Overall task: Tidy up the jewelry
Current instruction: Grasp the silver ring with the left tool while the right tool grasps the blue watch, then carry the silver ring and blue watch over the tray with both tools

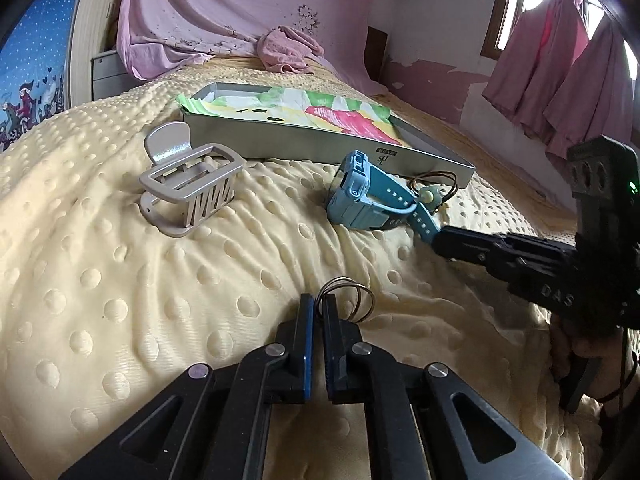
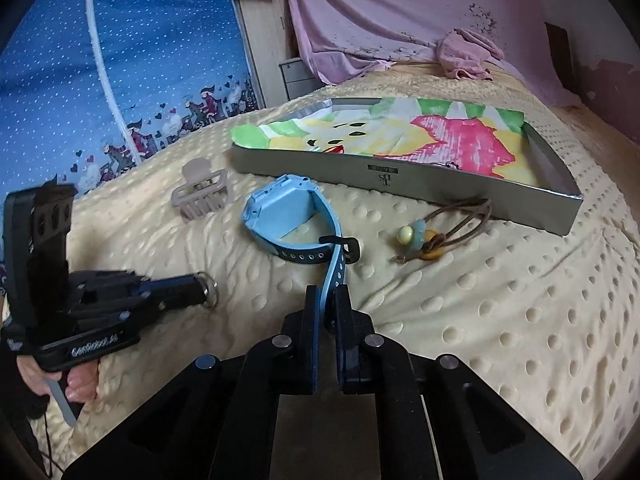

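On top of the bed (image 1: 120, 280), which is covered with a cream dotted blanket, lies a shallow grey box (image 1: 304, 144) lined with a colourful paper of green, yellow and pink. It stands at the far side, well beyond both tools. Just in front of the box lies a blue watch (image 2: 280, 212), on its side, with the strap running toward the camera. The right tool (image 2: 327, 300) is closed on the free end of this strap; in the left wrist view the same tool (image 1: 436, 236) comes from the right and pinches the strap end. To the left of the watch, a little apart, stands a beige hair claw clip (image 1: 188, 188). Between the watch and the box, at the right, lies a brown cord bracelet (image 2: 440, 228) with a yellow, a blue and an amber bead; it touches no tool. The left tool (image 1: 318, 304) is closed on a set of thin metal rings (image 1: 352, 300), which stick out past its tips, just above the blanket. A hand (image 2: 76, 384) holds this tool's handle.
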A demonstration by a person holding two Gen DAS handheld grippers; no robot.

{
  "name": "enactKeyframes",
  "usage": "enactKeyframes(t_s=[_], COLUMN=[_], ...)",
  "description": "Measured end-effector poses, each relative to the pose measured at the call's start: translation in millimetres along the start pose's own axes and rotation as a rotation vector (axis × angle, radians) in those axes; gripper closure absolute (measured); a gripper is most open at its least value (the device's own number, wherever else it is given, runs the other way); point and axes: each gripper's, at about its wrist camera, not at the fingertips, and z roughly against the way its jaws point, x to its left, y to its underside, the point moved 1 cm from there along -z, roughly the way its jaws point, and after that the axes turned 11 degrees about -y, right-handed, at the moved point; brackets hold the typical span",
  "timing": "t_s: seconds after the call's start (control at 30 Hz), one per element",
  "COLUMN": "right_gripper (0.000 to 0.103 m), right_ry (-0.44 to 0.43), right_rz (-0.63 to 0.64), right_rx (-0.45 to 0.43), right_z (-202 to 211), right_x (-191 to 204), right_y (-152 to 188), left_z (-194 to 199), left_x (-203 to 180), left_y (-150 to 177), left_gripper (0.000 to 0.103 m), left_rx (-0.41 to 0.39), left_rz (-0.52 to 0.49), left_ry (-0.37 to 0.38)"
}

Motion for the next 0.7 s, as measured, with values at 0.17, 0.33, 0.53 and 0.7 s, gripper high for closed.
enactKeyframes(t_s=[0.17,0.33,0.53,0.7], right_gripper=[0.094,0.094,0.099,0.1], right_ry=[0.017,0.044,0.057,0.058], right_rz=[0.001,-0.012,-0.004,0.033], right_rx=[0.018,0.035,-0.04,-0.152], right_z=[-12,-18,-4,21], right_x=[-2,-4,-1,12], right_y=[-8,-10,-11,-26], left_z=[0,0,8,24], left_x=[0,0,0,1], left_y=[0,1,-5,-27], left_gripper=[0.098,0.098,0.099,0.099], left_rx=[0.001,-0.001,-0.024,-0.077], left_rz=[0.002,0.001,0.006,0.04], left_ry=[0.004,0.002,0.006,0.023])
